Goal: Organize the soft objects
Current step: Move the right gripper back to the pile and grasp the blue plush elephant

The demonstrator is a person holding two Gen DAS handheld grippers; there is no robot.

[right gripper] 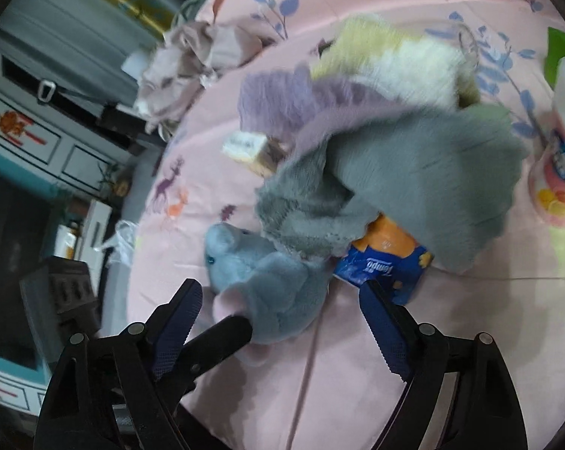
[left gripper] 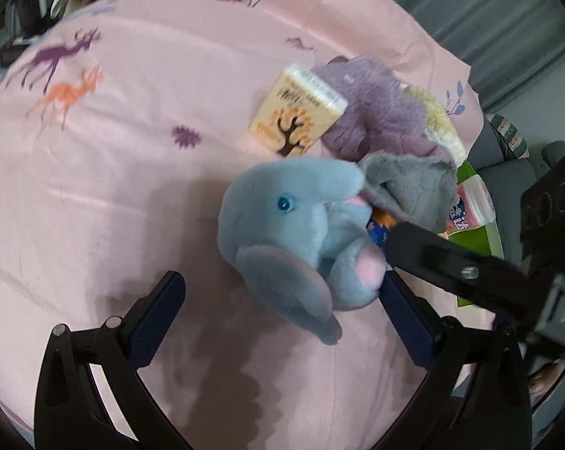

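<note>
You are holding the left gripper (left gripper: pixel 284 322) with its jaws standing wide apart over the bed, and nothing is pressed between them; the blue plush elephant (left gripper: pixel 293 240) is lying just ahead, closer to the right-side finger, with its pink-soled foot nearly touching that finger. You are holding the right gripper (right gripper: pixel 282 322) with its jaws spread wide too, gripping nothing, and the elephant is sitting between and just beyond its fingers in the right wrist view, with one black finger of your left gripper reaching in beside the toy.

The surface is a bed covered by a pink sheet (left gripper: pixel 132 172) printed with deer and blue leaves. Around it the room is showing a grey curtain (left gripper: pixel 507 18), a white cabinet (right gripper: pixel 38 138) and a crumpled pinkish cloth (right gripper: pixel 192 56) at the far end of the bed.

The elephant is pale blue, with one blue eye showing, big grey-blue ears and a curled trunk. Behind it three soft cloths are piled together: one grey (right gripper: pixel 413 187), one lilac (left gripper: pixel 376 112), one cream-yellow (right gripper: pixel 394 60). Two tissue packs are lying there: one cream with a tree print (left gripper: pixel 297 112), one blue and orange (right gripper: pixel 387 258) half under the grey cloth. One pink wet-wipe pack (right gripper: pixel 563 157) is resting on something green at the bed's edge.
</note>
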